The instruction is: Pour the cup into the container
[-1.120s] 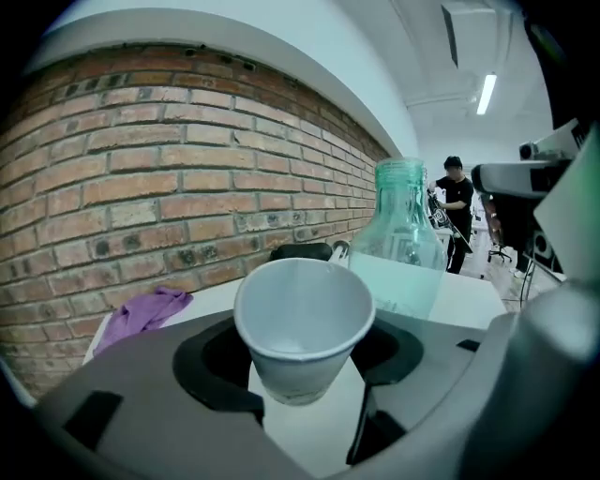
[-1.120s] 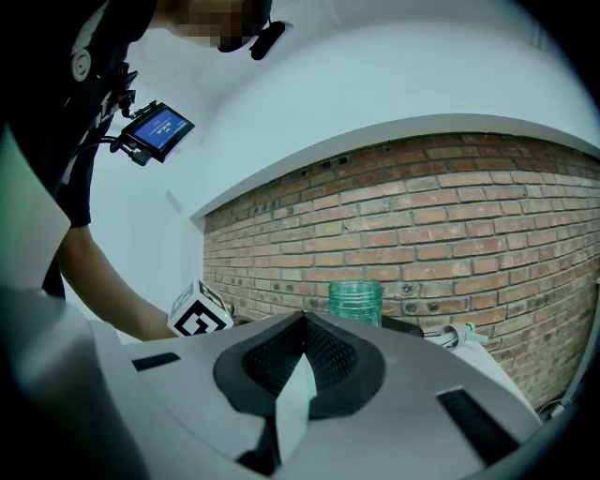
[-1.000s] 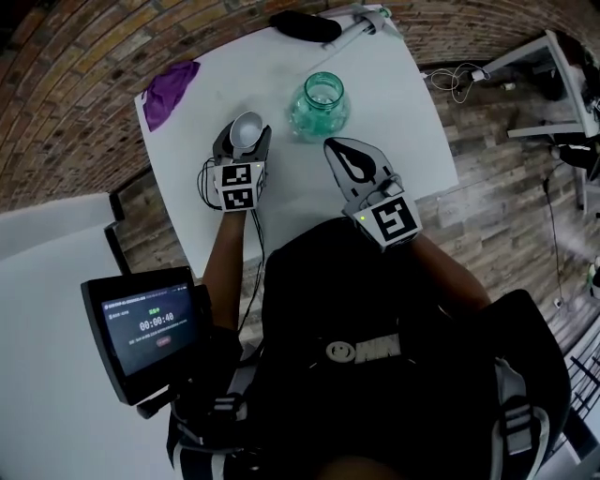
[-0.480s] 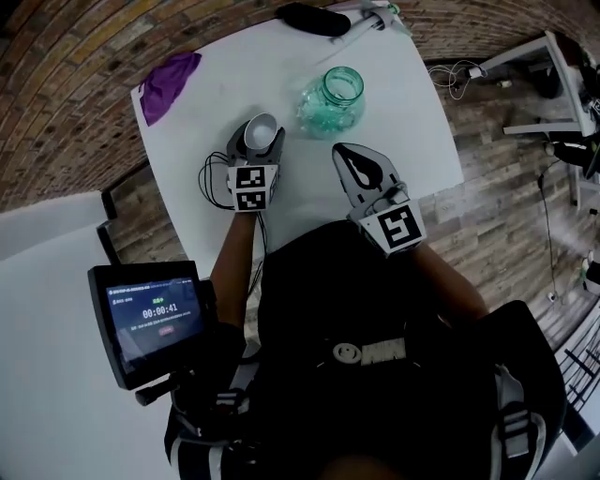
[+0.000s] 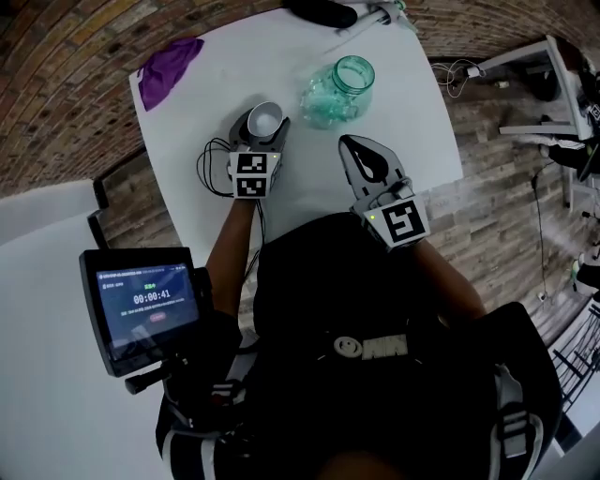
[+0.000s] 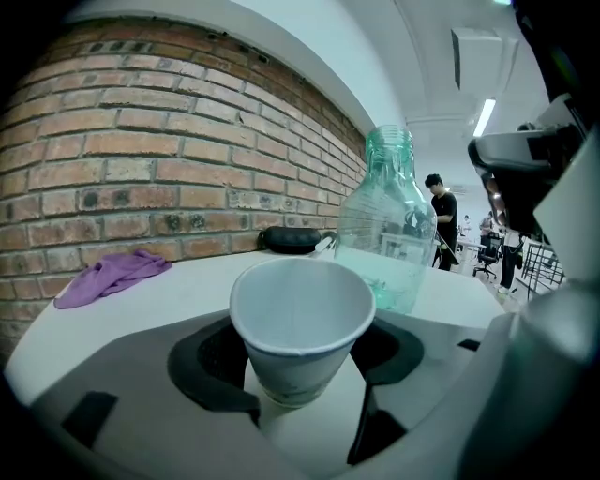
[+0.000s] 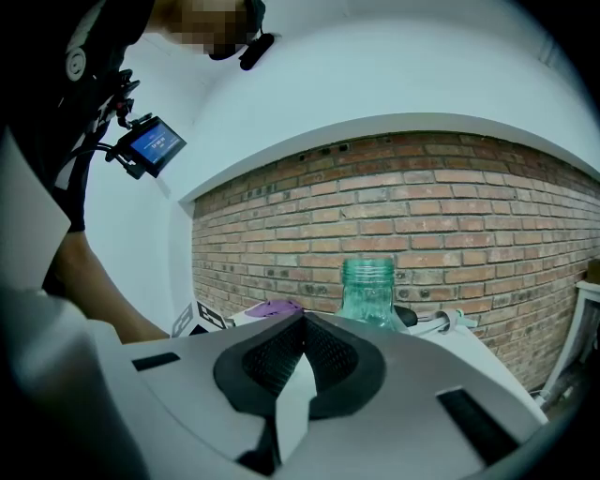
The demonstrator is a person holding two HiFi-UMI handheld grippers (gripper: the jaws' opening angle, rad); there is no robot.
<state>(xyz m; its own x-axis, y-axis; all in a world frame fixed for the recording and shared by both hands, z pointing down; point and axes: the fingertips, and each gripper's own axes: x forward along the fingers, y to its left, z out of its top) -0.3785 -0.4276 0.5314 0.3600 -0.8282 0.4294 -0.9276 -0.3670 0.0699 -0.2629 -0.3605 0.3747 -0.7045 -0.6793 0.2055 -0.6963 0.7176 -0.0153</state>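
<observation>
Left tongs (image 5: pixel 260 124) first: both jaws are pressed on the sides of a white paper cup (image 5: pixel 264 119), spread only as far as its width. The cup is upright, mouth up, and its inside shows plain white in the left gripper view. Whether its base touches the white table (image 5: pixel 211 70) I can't tell from here.

Over to the right tongs (image 5: pixel 354 148): jaws brought together at the tips, nothing between them, hanging above the table's near edge at right of centre in the head view.

Now the container. The green glass jar (image 5: pixel 342 87) stands upright with its mouth open in the upper middle of the head view, up and to the right of the cup and clear of it. In the left gripper view it rises just behind the cup's rim, to the right. In the right gripper view its neck pokes up right above the closed jaw tips.

A purple cloth (image 5: pixel 169 73) lies crumpled at the table's upper left corner, and a black object (image 5: pixel 323 11) lies along the top edge. A small lit screen (image 5: pixel 150 305) sits at lower left, beside the person's arm.
</observation>
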